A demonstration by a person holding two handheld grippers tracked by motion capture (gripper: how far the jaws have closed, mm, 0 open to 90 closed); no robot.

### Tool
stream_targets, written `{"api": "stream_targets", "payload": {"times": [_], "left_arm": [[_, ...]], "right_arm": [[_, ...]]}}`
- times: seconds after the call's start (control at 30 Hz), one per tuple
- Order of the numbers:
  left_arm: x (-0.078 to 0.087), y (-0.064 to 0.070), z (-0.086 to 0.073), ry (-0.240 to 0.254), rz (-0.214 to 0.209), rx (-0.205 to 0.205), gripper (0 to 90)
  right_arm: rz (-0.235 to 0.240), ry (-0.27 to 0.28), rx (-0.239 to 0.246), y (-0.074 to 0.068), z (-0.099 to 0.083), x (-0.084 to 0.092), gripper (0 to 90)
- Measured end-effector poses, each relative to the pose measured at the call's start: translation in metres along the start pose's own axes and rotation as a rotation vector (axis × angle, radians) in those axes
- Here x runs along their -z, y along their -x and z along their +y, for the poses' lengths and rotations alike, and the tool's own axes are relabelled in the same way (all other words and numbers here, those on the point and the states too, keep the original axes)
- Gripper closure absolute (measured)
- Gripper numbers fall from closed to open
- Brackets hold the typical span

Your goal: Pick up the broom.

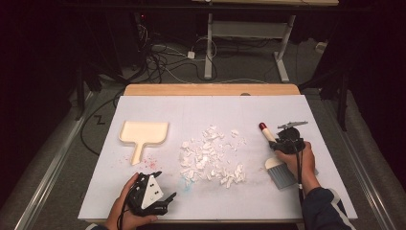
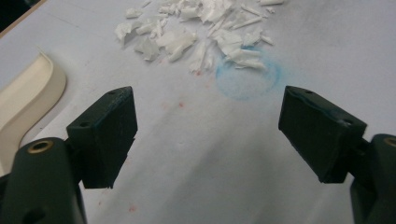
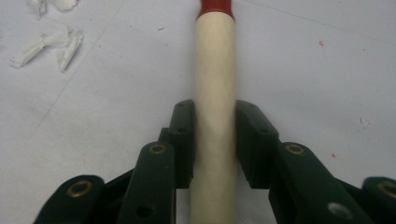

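Note:
A pile of white paper scraps [image 1: 210,155] lies at the middle of the white table sheet [image 1: 268,110]. A cream dustpan [image 1: 143,134] rests flat to its left, handle toward me. At the right lies a brush [image 1: 280,172] with a cream handle [image 3: 215,93] tipped in red [image 1: 262,126]. My right gripper [image 1: 287,143] is shut on that handle, its jaws pressed against both sides. My left gripper [image 1: 163,199] sits near the front edge, open with nothing between its jaws, pointing toward the scraps [image 2: 201,32].
A faint blue ring mark [image 2: 247,77] and small red specks stain the sheet near the scraps. The dustpan's rim [image 2: 32,93] is at the left of the left gripper view. A wooden table edge [image 1: 210,89] lies at the back, with cables and desk legs beyond.

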State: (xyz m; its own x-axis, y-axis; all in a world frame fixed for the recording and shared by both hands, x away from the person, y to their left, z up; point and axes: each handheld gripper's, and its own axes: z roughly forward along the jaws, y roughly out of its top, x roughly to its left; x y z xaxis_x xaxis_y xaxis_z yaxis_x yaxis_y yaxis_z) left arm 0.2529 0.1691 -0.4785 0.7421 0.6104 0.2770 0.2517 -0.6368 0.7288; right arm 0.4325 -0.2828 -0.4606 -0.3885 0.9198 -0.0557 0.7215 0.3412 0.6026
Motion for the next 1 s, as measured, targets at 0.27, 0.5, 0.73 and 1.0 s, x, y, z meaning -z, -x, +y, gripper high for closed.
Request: {"api": "stream_targets", "payload": {"times": [0.27, 0.5, 0.73, 1.0], "left_arm": [[-0.004, -0.001, 0.001, -0.012, -0.007, -0.009, 18.6], [-0.003, -0.001, 0.001, -0.012, -0.001, -0.003, 18.6], [-0.003, -0.002, 0.001, -0.012, -0.003, 0.005, 18.6], [0.0, -0.002, 0.013, 0.047, -0.026, 0.067, 18.6]], "right_arm": [[0.022, 0.03, 0.017, 0.003, -0.003, 0.002, 71.3], [0.053, 0.11, 0.043, 0.006, -0.006, 0.021, 71.4], [0.085, 0.26, 0.089, 0.005, -0.016, 0.055, 71.4], [0.124, 0.406, 0.125, 0.0, -0.032, 0.1, 71.5]]}}
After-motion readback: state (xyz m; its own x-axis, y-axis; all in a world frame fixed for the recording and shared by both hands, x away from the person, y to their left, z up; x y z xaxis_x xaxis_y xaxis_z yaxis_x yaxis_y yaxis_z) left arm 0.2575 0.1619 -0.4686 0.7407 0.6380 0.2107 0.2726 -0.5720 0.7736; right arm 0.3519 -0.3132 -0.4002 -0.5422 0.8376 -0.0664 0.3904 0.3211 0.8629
